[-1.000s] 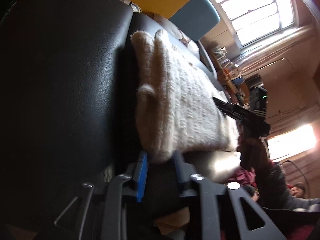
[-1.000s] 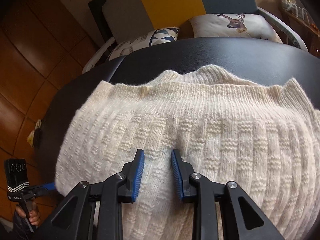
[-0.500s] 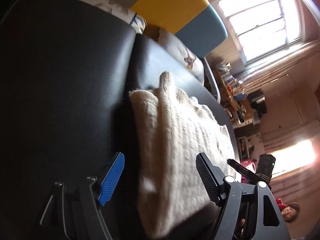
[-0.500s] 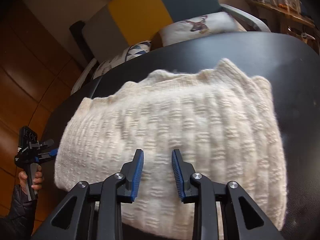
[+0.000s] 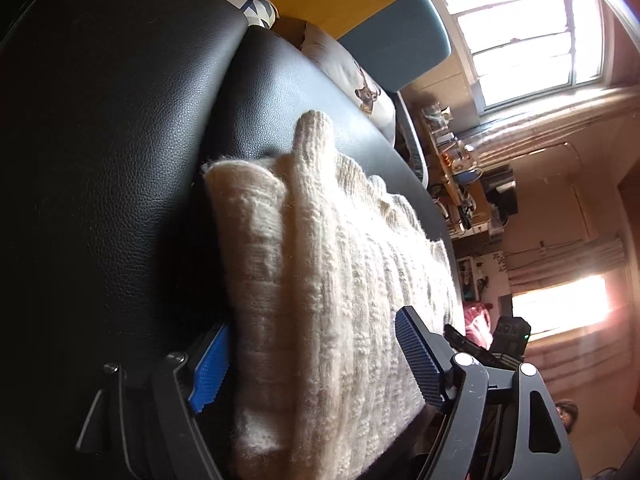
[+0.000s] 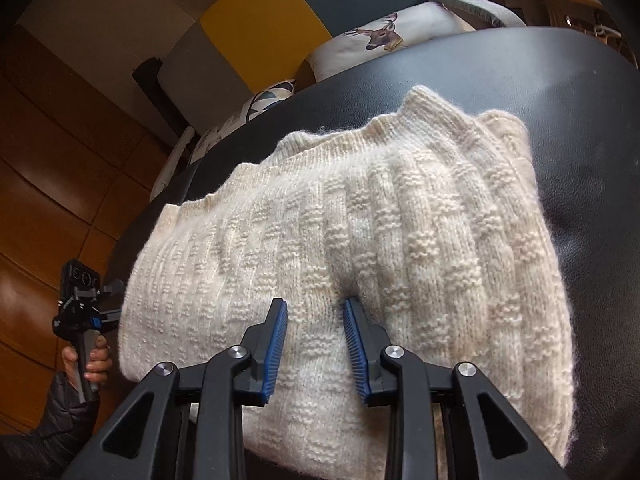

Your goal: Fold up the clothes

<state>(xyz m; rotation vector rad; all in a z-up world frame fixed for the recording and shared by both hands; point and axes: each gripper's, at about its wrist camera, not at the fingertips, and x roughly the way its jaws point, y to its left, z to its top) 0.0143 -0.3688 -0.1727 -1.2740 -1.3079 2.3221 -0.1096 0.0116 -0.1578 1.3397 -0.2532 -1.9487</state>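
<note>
Black leather covers the bench (image 6: 580, 80) under your folded cream sweater (image 6: 360, 220), which lies across its middle. Your left gripper (image 5: 316, 360) sits tilted at the sweater's end, jaws spread wide on either side of the thick fold without clamping it. Your right gripper (image 6: 316, 344) points down over the top layer, jaws partly apart, tips pressing the knit, nothing held. Only the right view shows your left hand (image 6: 90, 364) on its handle; only the left view shows the bright windows (image 5: 516, 24).

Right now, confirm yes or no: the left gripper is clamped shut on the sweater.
No, the left gripper has its jaws wide apart, straddling the folded cream sweater.
</note>
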